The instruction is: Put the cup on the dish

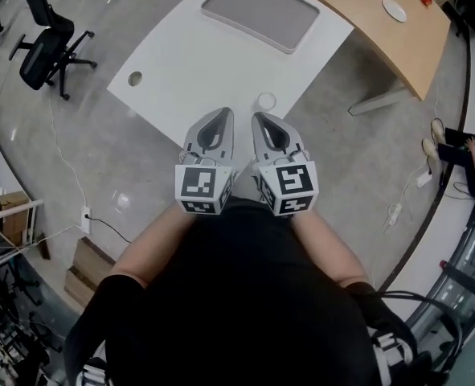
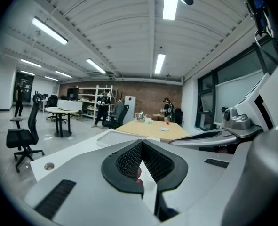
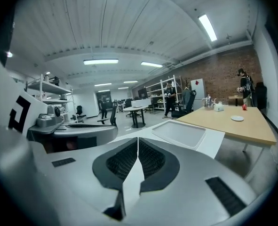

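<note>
Head view, cup (image 1: pixel 266 100): upright, at near edge of table (image 1: pixel 173 63)
Left gripper (image 1: pixel 223 112), right gripper (image 1: pixel 258 117): jaws closed, above open floor (image 1: pixel 141 183)

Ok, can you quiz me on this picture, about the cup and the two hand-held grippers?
1. True or false: the left hand-held gripper and the right hand-held gripper both have their jaws shut, with nothing held.
2. The cup stands on: A) the white table; B) the wooden desk; C) the floor.
3. Fill in: the cup is nearer the ___ hand-held gripper.
Key: 1 true; 2 A; 3 right.
</note>
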Tool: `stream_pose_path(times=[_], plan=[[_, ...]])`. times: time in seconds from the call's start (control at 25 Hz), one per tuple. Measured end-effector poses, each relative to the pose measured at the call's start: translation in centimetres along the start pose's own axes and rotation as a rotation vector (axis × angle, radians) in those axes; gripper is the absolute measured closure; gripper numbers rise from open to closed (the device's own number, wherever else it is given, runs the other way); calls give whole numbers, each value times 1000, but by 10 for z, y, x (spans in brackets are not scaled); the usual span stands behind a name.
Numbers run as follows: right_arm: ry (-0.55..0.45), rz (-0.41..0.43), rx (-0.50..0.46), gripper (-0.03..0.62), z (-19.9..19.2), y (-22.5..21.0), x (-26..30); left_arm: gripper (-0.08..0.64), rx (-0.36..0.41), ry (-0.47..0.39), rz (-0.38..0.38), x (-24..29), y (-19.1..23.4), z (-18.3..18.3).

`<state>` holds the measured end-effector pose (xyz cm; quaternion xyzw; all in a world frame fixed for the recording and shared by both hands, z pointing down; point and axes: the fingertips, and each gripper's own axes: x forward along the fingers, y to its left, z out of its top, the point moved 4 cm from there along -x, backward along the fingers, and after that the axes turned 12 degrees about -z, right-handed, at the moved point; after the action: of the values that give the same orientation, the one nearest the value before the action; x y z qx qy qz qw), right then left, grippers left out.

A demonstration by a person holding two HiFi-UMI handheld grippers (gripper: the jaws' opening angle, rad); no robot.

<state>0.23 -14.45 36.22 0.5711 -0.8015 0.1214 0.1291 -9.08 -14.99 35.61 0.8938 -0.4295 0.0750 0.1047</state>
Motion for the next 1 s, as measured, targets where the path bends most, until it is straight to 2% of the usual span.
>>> stream_pose_path(times=[0.32, 0.6, 0.72, 1.0], plan=[[58, -177, 1, 578, -7, 4, 50, 557, -27, 18, -168, 33, 56, -7], [115, -291, 9, 578, -27, -17, 60, 557, -24, 90, -268, 67, 59, -28], [141, -292, 11, 578, -36, -37, 71, 557, -21, 125, -278, 88, 57, -36], [234, -190, 0, 563, -70, -67, 108, 557, -9, 189, -288, 135, 60, -60]])
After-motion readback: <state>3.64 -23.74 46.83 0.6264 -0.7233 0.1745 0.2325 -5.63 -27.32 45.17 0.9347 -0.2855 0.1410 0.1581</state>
